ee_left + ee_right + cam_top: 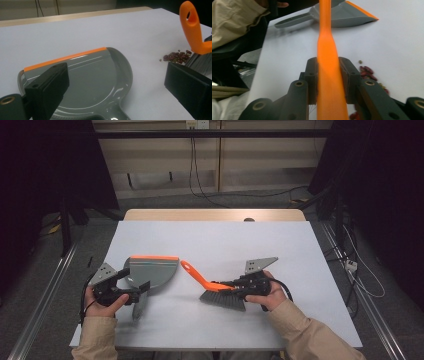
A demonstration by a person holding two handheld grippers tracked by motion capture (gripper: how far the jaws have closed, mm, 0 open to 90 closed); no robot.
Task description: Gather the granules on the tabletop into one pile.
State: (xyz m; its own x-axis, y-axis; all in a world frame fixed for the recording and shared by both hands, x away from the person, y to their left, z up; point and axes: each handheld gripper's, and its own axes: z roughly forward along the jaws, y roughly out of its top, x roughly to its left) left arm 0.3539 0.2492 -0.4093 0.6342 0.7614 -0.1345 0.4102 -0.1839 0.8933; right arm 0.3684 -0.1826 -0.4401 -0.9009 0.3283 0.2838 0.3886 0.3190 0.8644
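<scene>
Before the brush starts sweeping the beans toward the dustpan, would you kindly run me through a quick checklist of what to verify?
1. Right gripper clamped on the orange brush handle: ok, both jaws press its sides.
2. Left gripper holding the dustpan: not ok, jaws stand open astride the pan in the left gripper view.
3. Orange lip of the dustpan facing the red beans: not ok, it points toward the table's far edge, away from them.
4. Beans gathered in one pile: ok, apart from one or two strays.
5. Bristles beside the beans: ok.
6. Dustpan flat on the table: ok.
</scene>
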